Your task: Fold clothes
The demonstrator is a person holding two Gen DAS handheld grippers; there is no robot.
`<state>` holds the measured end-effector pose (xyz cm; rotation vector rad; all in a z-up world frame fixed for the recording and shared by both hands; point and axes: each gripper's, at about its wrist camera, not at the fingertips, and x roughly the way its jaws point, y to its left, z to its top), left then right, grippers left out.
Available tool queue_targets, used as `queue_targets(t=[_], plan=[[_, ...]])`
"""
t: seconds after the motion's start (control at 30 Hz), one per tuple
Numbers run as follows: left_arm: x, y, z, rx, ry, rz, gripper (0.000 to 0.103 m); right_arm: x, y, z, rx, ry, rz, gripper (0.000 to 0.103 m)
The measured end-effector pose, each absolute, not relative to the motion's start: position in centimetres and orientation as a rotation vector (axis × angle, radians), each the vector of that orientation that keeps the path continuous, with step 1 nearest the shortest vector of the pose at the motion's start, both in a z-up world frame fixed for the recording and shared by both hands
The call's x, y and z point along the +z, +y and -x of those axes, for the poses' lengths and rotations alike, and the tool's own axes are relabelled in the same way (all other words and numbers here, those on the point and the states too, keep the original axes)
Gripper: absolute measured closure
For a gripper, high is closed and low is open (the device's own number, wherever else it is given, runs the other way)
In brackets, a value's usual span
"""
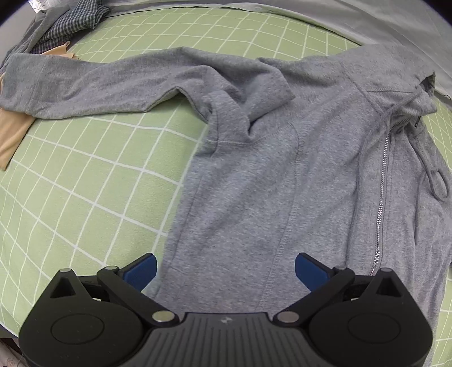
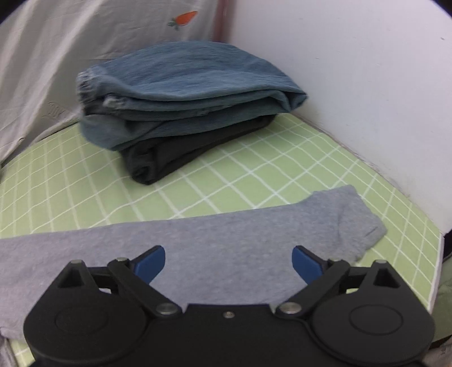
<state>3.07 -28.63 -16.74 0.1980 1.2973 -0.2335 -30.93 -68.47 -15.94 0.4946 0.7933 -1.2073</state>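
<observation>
The grey zip-up hoodie (image 1: 282,169) lies spread on the green checked sheet (image 1: 84,183), its lower hem hidden behind the left hand-held gripper (image 1: 225,272), whose blue fingers stand wide apart above the cloth holding nothing, while its far sleeve (image 1: 84,82) overlaps a tan garment (image 1: 11,138) cut off at the frame edge beside a checked garment (image 1: 73,19) only partly in view. Only the right wrist view shows the other sleeve (image 2: 226,240) stretched across the sheet beneath the right hand-held gripper (image 2: 228,265), likewise spread open and empty. Beyond it are folded blue jeans (image 2: 183,90) stacked on a folded black garment (image 2: 175,152) near the white wall (image 2: 353,84), slightly blurred.
</observation>
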Motion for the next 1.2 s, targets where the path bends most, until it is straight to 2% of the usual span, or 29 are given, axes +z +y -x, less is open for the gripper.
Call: queue_targets(t=[0.3, 0.6, 0.8, 1.2], plan=[[-13.0, -17.9, -7.5, -0.242, 1.174, -0.027, 0.0, -16.3, -56.4, 13.1, -0.716, 0.84, -0.392, 0.0], [-12.4, -10.3, -16.6, -0.115, 1.05, -0.069, 0.0, -16.8, -51.1, -0.3, -0.662, 0.879, -0.291, 0.0], [-15.8, -7.1, -23.2, -0.047, 1.118, -0.009, 0.001, -17.7, -51.5, -3.6, -0.719, 0.953, -0.268, 0.0], [-17.9, -7.5, -25.6, 0.002, 1.112, 0.005, 0.0, -19.5, -52.8, -3.2, -0.704, 0.946, -0.392, 0.0]])
